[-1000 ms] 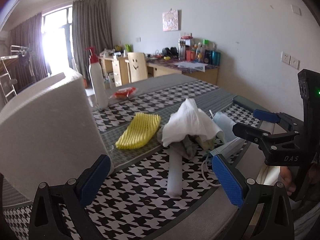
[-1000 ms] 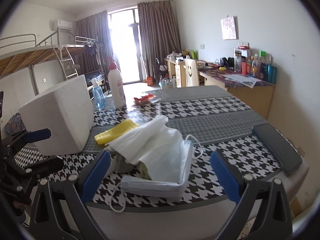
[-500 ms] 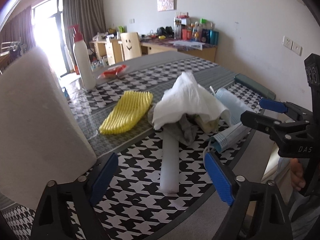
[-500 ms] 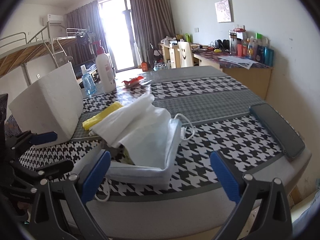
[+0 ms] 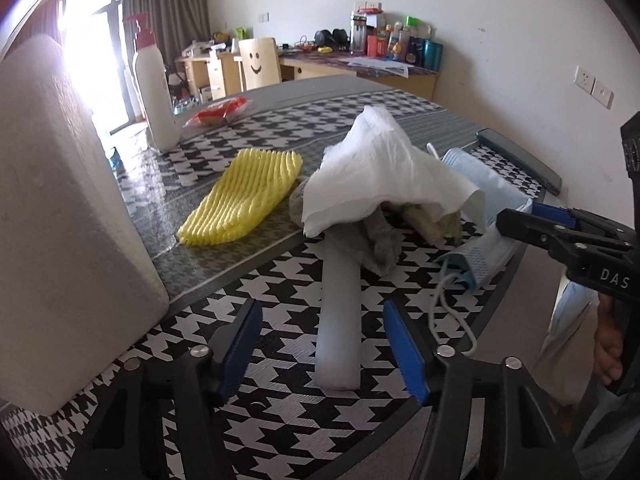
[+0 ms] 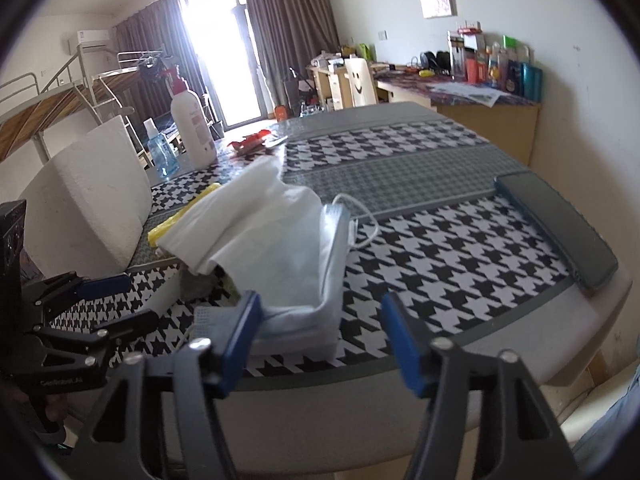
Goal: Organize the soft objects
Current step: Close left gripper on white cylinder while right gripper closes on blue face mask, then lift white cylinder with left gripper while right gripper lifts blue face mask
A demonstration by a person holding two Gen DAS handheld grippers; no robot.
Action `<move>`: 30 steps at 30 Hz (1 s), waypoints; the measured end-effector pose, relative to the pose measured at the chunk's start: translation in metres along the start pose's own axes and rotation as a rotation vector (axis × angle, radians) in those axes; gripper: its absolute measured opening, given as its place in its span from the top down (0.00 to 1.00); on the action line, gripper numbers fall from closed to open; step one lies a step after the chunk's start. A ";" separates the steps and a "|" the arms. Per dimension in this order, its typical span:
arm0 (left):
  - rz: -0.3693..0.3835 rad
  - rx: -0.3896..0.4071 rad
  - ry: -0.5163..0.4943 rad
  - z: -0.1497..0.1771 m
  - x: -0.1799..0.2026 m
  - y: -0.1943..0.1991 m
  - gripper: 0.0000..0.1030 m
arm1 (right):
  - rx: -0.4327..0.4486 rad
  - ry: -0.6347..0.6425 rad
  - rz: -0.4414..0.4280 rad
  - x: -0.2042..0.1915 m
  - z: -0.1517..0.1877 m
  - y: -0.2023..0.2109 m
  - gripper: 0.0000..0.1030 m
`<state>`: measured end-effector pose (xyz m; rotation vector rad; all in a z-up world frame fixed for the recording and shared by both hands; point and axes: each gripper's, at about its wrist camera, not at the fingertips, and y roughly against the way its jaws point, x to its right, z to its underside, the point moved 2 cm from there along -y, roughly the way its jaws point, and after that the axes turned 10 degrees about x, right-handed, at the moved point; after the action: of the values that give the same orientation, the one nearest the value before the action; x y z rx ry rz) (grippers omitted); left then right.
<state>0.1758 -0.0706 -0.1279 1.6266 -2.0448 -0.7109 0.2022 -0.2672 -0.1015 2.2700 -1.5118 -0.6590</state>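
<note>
White foam tube lies dead ahead of left gripper, long axis pointing away under the tissue pile (near end between the jaws). Jaws just closing, half-open, pads clear of it.

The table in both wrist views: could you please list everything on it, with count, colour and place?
foam block: one, white, left side
pump bottle: one, white, red pump, far left
spray bottle: one, blue, beside pump bottle
packet: one, red, far side
foam net: one, yellow, centre-left
tissue: one, white, atop the pile
cloth: one, grey, under tissue
foam tube: one, white, near edge
face mask: one, light blue, right of pile
phone: one, dark, right edge
left tool: open, astride tube
right tool: open, at mask
</note>
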 end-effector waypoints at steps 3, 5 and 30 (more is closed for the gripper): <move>0.010 -0.012 -0.008 0.002 0.002 -0.001 0.47 | -0.008 -0.008 -0.009 0.001 0.002 0.001 0.50; 0.008 -0.006 -0.014 0.003 0.004 -0.001 0.50 | -0.010 -0.023 -0.018 0.003 0.003 0.003 0.58; 0.062 0.126 -0.042 -0.006 0.004 0.039 0.87 | 0.091 -0.022 0.030 -0.002 -0.014 0.033 0.75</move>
<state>0.1490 -0.0678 -0.0984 1.6203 -2.2001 -0.6110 0.1837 -0.2782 -0.0722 2.3089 -1.6132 -0.6206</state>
